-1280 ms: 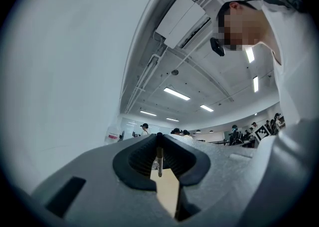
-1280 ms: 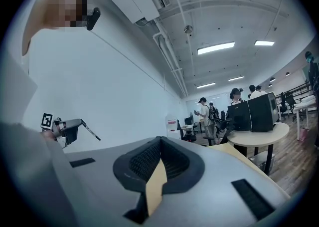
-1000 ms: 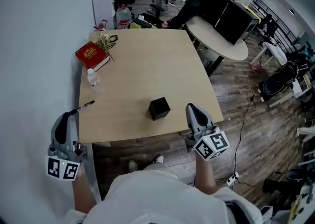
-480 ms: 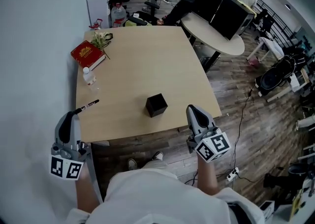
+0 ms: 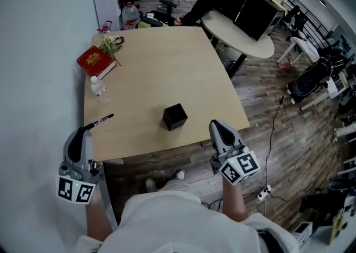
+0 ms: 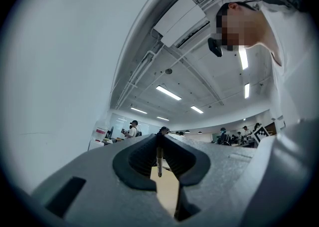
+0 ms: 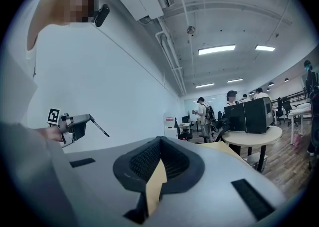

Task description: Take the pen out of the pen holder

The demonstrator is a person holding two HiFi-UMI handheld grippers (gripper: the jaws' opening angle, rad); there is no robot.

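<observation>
Looking down over one pale wooden table (image 5: pixel 167 68), I count two grippers, one red book (image 5: pixel 95 61), one black cube pen holder (image 5: pixel 174 117), one small clear bottle (image 5: pixel 98 86) and one pen (image 5: pixel 103 119). My left gripper (image 5: pixel 87 130) hangs off the table's near left corner, its jaws pinched almost together on the pen's back end. The pen juts from the tips out over the table edge, well apart from the pen holder, which stands near the front middle of the table. I judge from that that the pen is out of the holder. My right gripper (image 5: pixel 214 125) sits just off the near right edge, jaws closed together with nothing in them. The pen looks light, thin, stiff and smooth, so it could swivel or slip between the pads. I would rather grip it nearer the middle of the barrel than at its end. Whether more pens remain inside the holder, I cannot tell.
</observation>
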